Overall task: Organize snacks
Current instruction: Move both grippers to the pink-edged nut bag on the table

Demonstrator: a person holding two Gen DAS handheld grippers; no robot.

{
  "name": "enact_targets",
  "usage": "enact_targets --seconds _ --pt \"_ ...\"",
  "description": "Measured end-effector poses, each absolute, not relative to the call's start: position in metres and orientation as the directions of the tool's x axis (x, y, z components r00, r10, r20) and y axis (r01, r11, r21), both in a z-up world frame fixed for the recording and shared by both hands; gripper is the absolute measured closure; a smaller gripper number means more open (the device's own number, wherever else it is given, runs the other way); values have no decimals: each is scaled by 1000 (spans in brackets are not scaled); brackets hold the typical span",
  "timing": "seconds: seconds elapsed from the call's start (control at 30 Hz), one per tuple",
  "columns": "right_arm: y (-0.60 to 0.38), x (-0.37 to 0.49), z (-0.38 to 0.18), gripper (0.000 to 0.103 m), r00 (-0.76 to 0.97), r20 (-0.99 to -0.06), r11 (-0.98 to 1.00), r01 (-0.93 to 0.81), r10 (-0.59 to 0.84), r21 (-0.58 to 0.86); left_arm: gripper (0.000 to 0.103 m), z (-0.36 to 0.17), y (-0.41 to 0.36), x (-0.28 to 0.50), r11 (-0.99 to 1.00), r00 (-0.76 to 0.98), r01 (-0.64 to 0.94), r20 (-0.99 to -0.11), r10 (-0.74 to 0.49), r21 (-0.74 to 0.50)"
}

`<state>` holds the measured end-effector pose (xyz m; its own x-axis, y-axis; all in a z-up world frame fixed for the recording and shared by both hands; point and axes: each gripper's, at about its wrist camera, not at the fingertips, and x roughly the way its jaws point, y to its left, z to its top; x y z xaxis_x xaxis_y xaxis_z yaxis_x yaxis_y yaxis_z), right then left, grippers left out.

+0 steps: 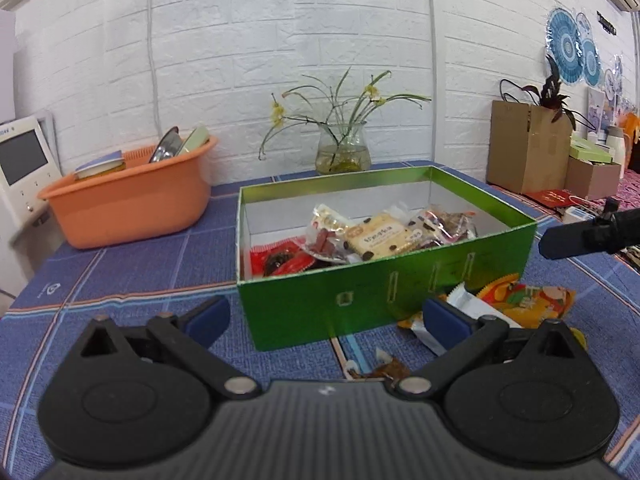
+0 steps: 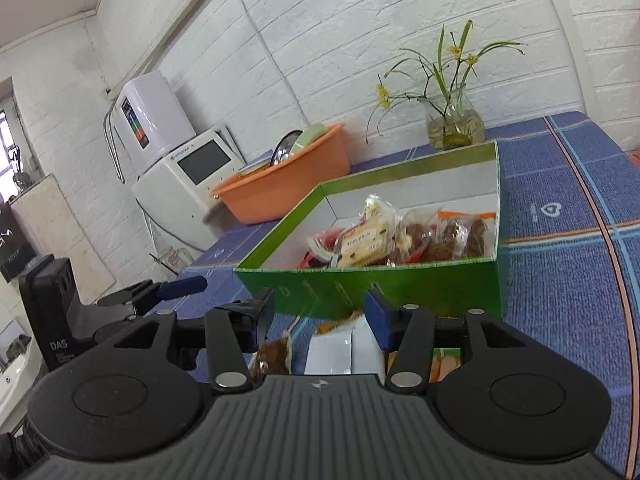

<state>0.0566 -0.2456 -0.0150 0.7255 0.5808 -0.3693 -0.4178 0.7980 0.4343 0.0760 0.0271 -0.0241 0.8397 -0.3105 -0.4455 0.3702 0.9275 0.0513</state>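
left tongs (image 1: 326, 318): apart, empty
right tongs (image 2: 320, 316): apart, over silver-backed foil snack packet (image 2: 340, 350), probably not touching
green rectangular cardboard box (image 1: 384, 284): just ahead

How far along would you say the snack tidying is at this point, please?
Partly done. Several wrapped snacks already lie inside the green box. Nothing is in hand: the left hand-held gripper and the right hand-held gripper both stand open and empty. Left to do: the orange packet, the white packet and a brown snack remain on the tablecloth.
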Motion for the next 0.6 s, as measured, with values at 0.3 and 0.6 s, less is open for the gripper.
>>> enact_targets --seconds 0.3,0.6 --pt "-261 9 -33 0 675 -489 833 -475 552 284 0 -28 -1 18 699 656 707 -469 -592 107" --pt "-217 -24 -34 0 617 -574 652 -737 538 -181 0 -48 -39 15 443 443 882 -598 -668 158"
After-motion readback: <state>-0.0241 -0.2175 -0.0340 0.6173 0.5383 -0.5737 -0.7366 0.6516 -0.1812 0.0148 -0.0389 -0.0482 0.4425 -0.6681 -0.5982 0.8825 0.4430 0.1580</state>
